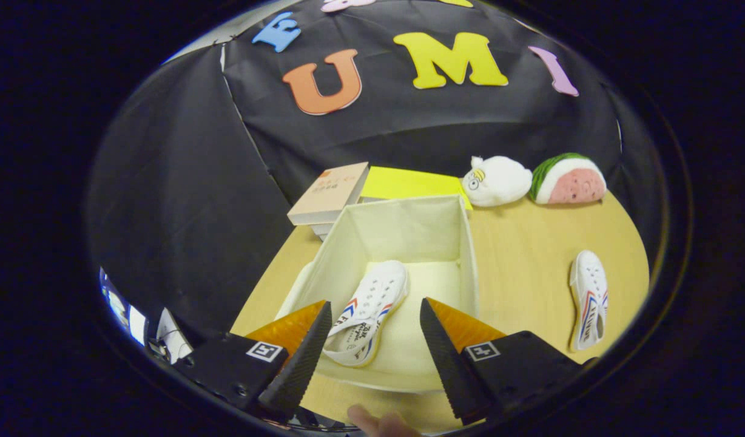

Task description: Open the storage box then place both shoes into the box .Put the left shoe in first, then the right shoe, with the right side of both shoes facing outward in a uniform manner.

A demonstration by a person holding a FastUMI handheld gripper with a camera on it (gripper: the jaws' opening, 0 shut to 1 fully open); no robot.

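1. Two fingers of the tool (375, 340) stand wide apart and hold nothing, poised over the near rim of the box (469, 255).
2. One shoe (366, 312) lies on its side inside the box, toward its left wall, heel end nearest the tool and between the fingers.
3. Second shoe (588, 300) lies on the tabletop (524, 243), well to the right of the box, also on its side, untouched.
4. Handling, as a guess: the canvas shoe looks light and soft in the upper, with a firmer rubber sole; gripping across the heel collar or the sole edge should hold better than pinching loose cloth or laces.
5. Box walls look like thin fabric and may flex if nudged.
6. Beyond the box sit books (330, 194) and a yellow pad (409, 182); two plush toys (497, 180) rest further right. None blocks the way to the second shoe.
7. A fingertip (378, 422) shows just below the tool.
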